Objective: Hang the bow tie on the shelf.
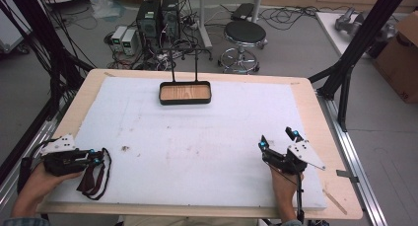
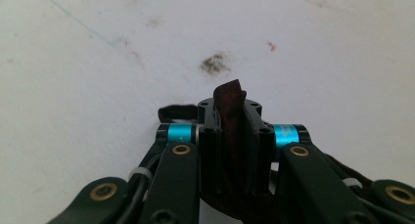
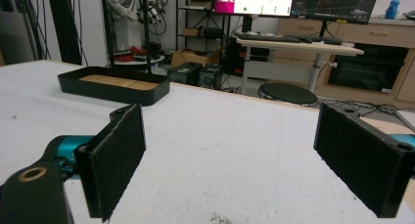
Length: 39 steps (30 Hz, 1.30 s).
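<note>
A dark brown strap [image 1: 92,179] lies in a loop on the white mat [image 1: 197,142] at the near left. My left gripper [image 1: 99,157], low over the mat, is shut on one part of it. In the left gripper view the strap [image 2: 229,94] pokes up between the closed jaws of that gripper [image 2: 230,123]. My right gripper [image 1: 277,139] rests at the near right, open, with nothing between its pads [image 3: 117,160]. A black tray [image 1: 185,101] with a wooden floor sits at the far middle, and a thin black stand rises behind it.
The mat covers most of the wooden table [image 1: 315,117]. A dark smudge [image 1: 125,148] marks the mat near the left gripper. Beyond the far edge stand a round stool [image 1: 245,33] and computer boxes [image 1: 157,18]. Black frame posts [image 1: 362,38] rise at the right.
</note>
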{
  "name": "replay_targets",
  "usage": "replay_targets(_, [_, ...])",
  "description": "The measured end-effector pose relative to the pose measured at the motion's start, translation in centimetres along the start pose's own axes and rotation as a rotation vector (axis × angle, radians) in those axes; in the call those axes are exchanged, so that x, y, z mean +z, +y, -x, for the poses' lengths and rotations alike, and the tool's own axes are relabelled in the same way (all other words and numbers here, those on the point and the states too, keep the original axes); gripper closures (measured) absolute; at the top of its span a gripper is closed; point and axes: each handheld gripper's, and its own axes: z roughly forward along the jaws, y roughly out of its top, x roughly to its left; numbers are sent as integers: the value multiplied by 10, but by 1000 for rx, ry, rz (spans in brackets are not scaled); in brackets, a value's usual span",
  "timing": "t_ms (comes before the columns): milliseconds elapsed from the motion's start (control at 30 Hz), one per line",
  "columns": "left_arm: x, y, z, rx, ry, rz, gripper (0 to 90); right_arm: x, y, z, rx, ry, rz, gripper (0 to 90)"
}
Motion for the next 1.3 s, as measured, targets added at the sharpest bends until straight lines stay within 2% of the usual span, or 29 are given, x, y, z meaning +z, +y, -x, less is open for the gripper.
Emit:
replay_targets(167, [-1, 12, 4, 16, 2, 69, 801, 0, 0, 0, 6, 4, -5, 110])
replay_targets(267, [-1, 17, 7, 22, 1, 92, 801, 0, 0, 0, 6, 4, -7, 110])
replay_targets(300, [0, 23, 9, 29, 3, 118, 802, 0, 0, 0, 9, 3, -8, 110])
replay_targets(367, [0, 27, 10, 35, 9, 132, 802, 0, 0, 0, 10, 4, -7, 110])
replay_targets(433, [3, 37, 12, 30, 12, 175, 803, 1, 0, 0, 7, 2, -4, 110])
replay_targets(467, [3, 37, 12, 30, 12, 175, 802, 1, 0, 0, 7, 2, -4, 110])
replay_targets(500, [6, 45, 13, 41, 12, 200, 802, 1, 0, 1, 4, 2, -3, 110])
replay_targets(633, [11, 56, 13, 58, 20, 222, 802, 1, 0, 1, 4, 2, -3, 110])
replay_targets(667, [12, 59, 12, 66, 18, 233, 802, 1, 0, 1, 4, 2, -3, 110])
replay_targets(700, [14, 66, 11, 75, 11, 265, 803, 1, 0, 0, 8, 2, -6, 110])
replay_targets(733, [14, 66, 11, 75, 11, 265, 803, 1, 0, 0, 8, 2, -6, 110])
replay_targets(800, [21, 80, 9, 92, -9, 295, 802, 1, 0, -1, 3, 4, -9, 111])
replay_targets(833, [21, 80, 9, 92, -9, 295, 802, 1, 0, -1, 5, 4, -13, 110])
replay_targets(900, [29, 95, 8, 123, -26, 295, 802, 2, 0, -1, -4, 4, -12, 110])
replay_targets(933, [29, 95, 8, 123, -26, 295, 802, 2, 0, -2, 1, 5, -16, 110])
replay_targets(967, [32, 100, 7, 132, -30, 297, 802, 2, 0, -2, 1, 5, -16, 110])
replay_targets(1000, [38, 109, 6, 159, -40, 298, 802, 2, 0, -3, -3, 3, -16, 110])
replay_targets(1133, [48, 122, 4, 186, -54, 294, 802, 2, 0, -3, -5, 2, -18, 110])
replay_targets(1167, [55, 131, 3, 201, -59, 288, 802, 2, 0, -3, -4, 3, -18, 110])
replay_targets(1200, [55, 131, 3, 201, -59, 288, 802, 2, 0, -2, -4, 3, -18, 110])
replay_targets(1267, [63, 146, 2, 215, -75, 293, 802, 3, 0, -2, -6, 4, -18, 111])
replay_targets(1300, [63, 146, 2, 215, -75, 293, 802, 3, -1, -2, -3, 8, -20, 110])
